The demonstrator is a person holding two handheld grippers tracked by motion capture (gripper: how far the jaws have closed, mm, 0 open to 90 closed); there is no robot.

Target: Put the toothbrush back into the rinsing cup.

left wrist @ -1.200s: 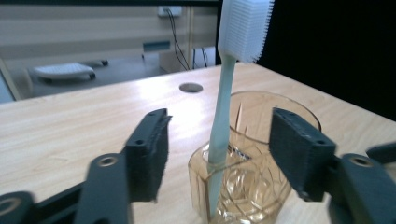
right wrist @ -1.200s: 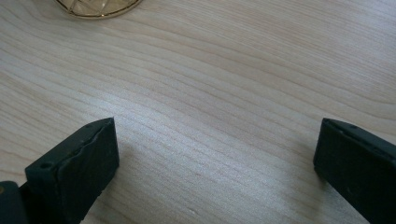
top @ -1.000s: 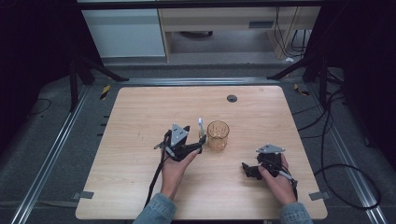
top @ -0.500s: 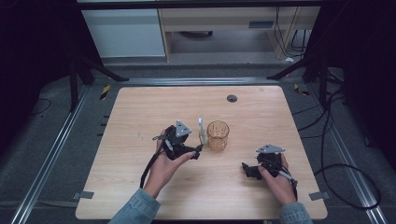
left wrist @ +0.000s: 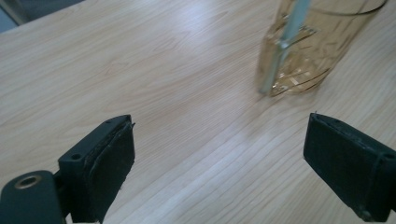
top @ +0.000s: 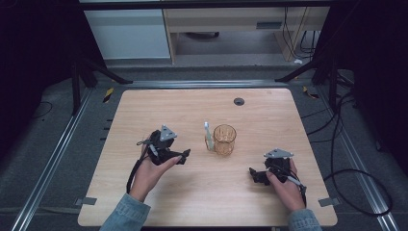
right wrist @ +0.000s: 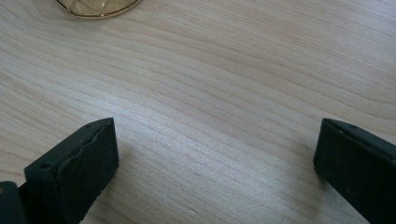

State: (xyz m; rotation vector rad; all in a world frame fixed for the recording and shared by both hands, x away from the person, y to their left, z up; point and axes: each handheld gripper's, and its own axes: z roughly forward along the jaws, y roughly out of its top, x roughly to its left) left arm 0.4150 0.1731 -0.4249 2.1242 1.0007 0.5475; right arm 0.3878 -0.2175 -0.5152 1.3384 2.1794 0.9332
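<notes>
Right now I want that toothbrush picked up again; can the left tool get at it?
Probably yes: the left tool is open, bare table lies between it and the toothbrush, which leans against the amber cup.

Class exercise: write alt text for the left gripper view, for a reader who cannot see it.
An amber glass cup stands on a wooden table with a pale toothbrush leaning against it. The open left tongs frame bare wood nearer the camera, holding nothing.
</notes>
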